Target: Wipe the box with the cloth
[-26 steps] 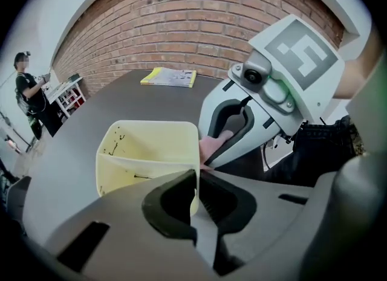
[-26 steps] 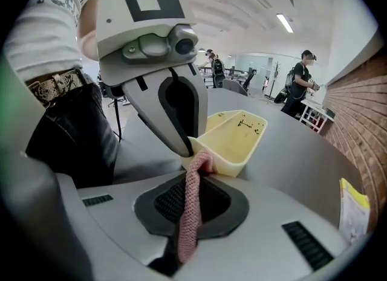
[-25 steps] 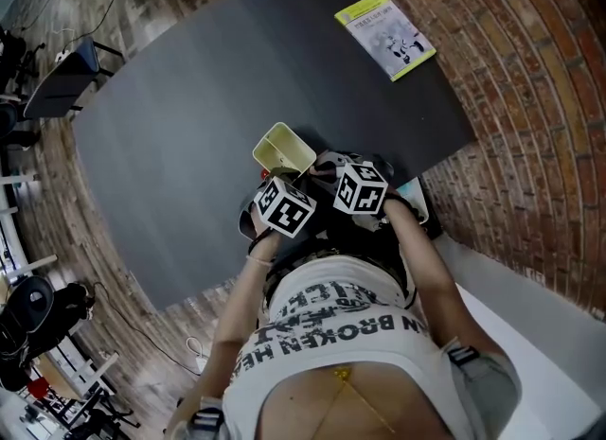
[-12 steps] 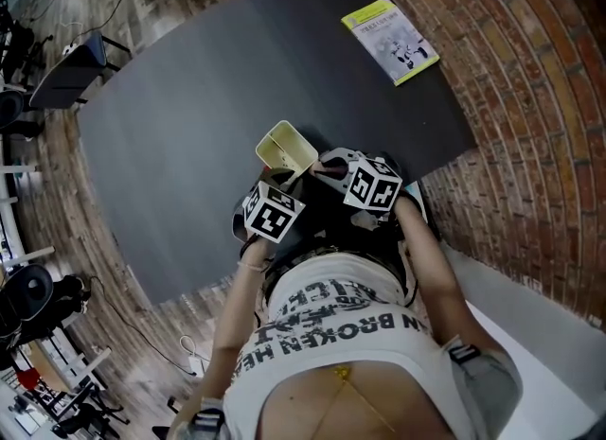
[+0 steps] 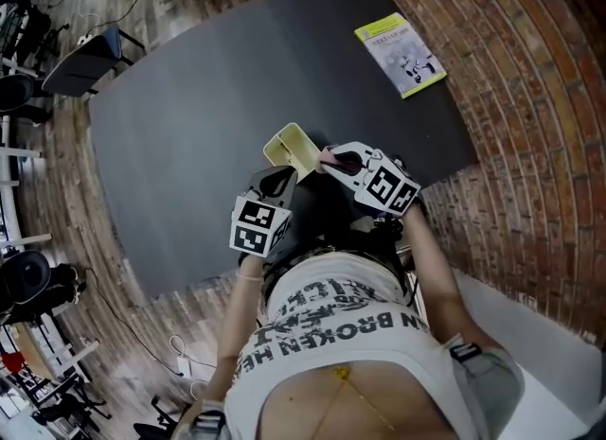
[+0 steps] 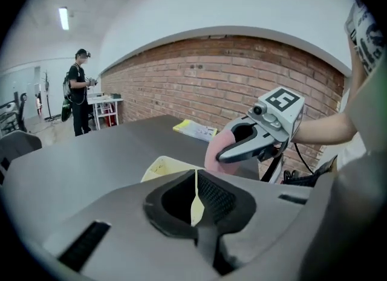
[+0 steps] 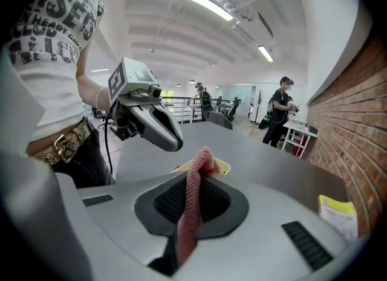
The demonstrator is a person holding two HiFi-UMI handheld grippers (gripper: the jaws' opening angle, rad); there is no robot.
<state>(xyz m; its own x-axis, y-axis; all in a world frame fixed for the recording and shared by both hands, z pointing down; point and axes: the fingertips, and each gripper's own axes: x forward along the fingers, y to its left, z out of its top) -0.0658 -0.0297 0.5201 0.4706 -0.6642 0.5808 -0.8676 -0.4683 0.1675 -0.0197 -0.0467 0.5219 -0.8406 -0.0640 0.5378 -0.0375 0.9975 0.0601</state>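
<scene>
Between left tongs [image 6: 195,182], box [image 6: 157,167]; right tongs [image 7: 195,180], cloth [image 7: 188,222]

The left gripper [image 6: 195,184] is seen with its jaws just closing further on the thin wall of the pale yellow box [image 6: 158,168], and the wall is pinched between them. Just right of the box, a pink cloth [image 6: 213,150] is held by the right gripper [image 6: 224,155]. Beyond the box, on the dark surface [image 6: 91,153], a booklet [image 6: 195,130] is laid.

Bright, even light falls from ceiling strips [image 7: 208,3], while fisheye distortion bends the edges, corners darken, and the nearest foreground blurs.
</scene>
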